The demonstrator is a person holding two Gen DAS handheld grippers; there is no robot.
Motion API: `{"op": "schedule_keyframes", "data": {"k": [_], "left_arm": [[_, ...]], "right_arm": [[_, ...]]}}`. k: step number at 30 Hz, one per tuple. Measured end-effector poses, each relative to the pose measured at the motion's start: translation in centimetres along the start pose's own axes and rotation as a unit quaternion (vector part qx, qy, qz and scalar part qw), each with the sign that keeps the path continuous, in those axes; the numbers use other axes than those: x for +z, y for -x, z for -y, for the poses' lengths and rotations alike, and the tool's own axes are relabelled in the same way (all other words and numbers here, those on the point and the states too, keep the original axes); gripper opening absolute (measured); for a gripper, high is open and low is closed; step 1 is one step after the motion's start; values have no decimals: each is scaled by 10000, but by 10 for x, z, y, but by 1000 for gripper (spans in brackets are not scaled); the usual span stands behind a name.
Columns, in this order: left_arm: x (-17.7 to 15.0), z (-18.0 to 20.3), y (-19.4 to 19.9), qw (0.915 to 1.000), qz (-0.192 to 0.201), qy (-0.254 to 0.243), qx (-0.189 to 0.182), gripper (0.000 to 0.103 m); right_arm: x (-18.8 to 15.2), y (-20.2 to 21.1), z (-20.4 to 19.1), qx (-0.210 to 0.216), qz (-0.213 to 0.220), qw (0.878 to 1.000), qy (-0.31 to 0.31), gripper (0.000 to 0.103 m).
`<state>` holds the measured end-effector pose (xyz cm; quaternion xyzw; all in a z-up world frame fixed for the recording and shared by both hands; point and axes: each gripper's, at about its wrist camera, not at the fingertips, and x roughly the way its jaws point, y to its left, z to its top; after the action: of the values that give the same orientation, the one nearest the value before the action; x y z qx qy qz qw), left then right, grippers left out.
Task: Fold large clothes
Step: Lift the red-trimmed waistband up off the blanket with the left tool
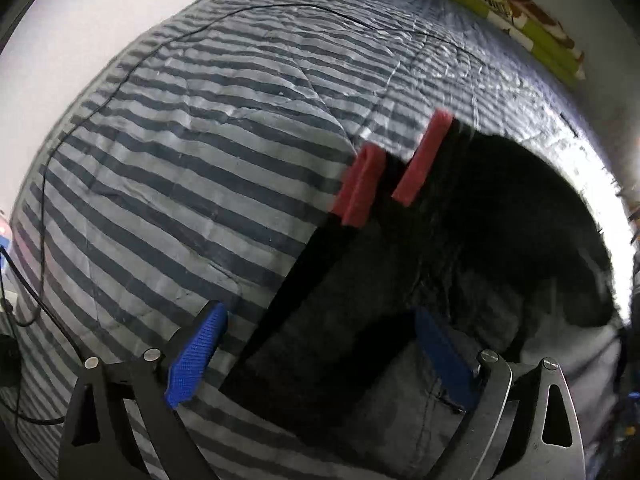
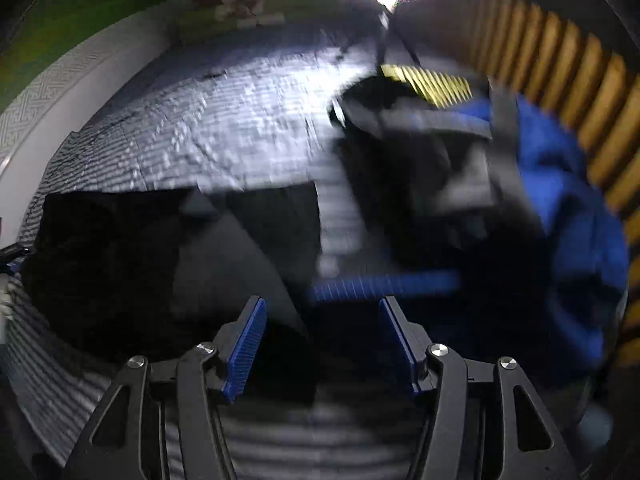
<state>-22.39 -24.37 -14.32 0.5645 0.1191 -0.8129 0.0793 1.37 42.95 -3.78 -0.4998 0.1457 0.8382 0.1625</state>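
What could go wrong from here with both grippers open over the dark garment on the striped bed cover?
1. The left gripper hangs open over the dark garment and could pinch the striped cover along with it.
2. A thin black cable lies across the cover and could snag.
3. The right gripper view is blurred, so its grasp may land badly.

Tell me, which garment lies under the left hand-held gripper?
The black garment, flat on the striped quilt; the blue garment is bunched off at the side.
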Motion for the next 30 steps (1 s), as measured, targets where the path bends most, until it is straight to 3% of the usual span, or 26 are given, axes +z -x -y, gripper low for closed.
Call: {"op": "schedule_keyframes", "data": {"k": [1,3,4,5,6,7,9,11,12,15,18,20,21,23,25,27,28,30], "left_arm": [[-4,4,-1,10000,43,-60,-1,79],[-8,10,1,9999,89,-116,5,68],[-10,12,3,9998,139,-149,75,57],[-10,13,5,9997,163,-169,122,49],[-10,13,8,9995,186,-167,182,31],[-9,10,11,9995,192,-117,218,23],[-8,3,15,9997,188,-23,176,20],[-5,-1,20,9995,210,-13,253,18],[-6,-5,21,9995,217,5,241,18],[-5,-12,28,9991,299,-12,307,18],[-5,-22,36,9981,464,-27,392,18],[-9,-32,41,9986,478,107,173,21],[-16,-36,44,9986,498,157,-26,28],[-29,-36,49,9980,625,105,-87,48],[-47,-38,50,9965,747,244,-270,86],[-57,-36,44,9961,725,266,-428,90],[-61,-36,42,9955,765,304,-469,90],[-66,-37,37,9939,795,411,-645,90]], "right_arm": [[-8,-5,5,79,-149,9998,-77,55],[-15,-13,9,196,-288,9993,-128,55],[-18,-17,6,288,-309,9991,-66,55],[-17,-20,0,263,-294,9992,51,55],[-16,-25,-8,188,-268,9992,232,55],[-13,-33,-23,70,-276,9980,567,55],[-6,-45,-41,-53,-358,9952,912,54],[16,-55,-52,-704,-86,9923,1019,51],[32,-55,-46,-1150,121,9908,708,51],[58,-49,-24,-1230,201,9920,-185,52],[65,-33,-37,-1513,363,9878,-2,53],[68,-14,-60,-1545,622,9858,218,53],[70,-3,-74,-1463,789,9857,287,53],[78,11,-103,-981,1002,9888,512,53],[86,14,-156,-77,890,9898,1110,53],[94,8,-207,485,699,9836,1588,54],[99,0,-249,912,586,9750,1938,55],[105,-16,-315,1349,489,9590,2445,56]]}}
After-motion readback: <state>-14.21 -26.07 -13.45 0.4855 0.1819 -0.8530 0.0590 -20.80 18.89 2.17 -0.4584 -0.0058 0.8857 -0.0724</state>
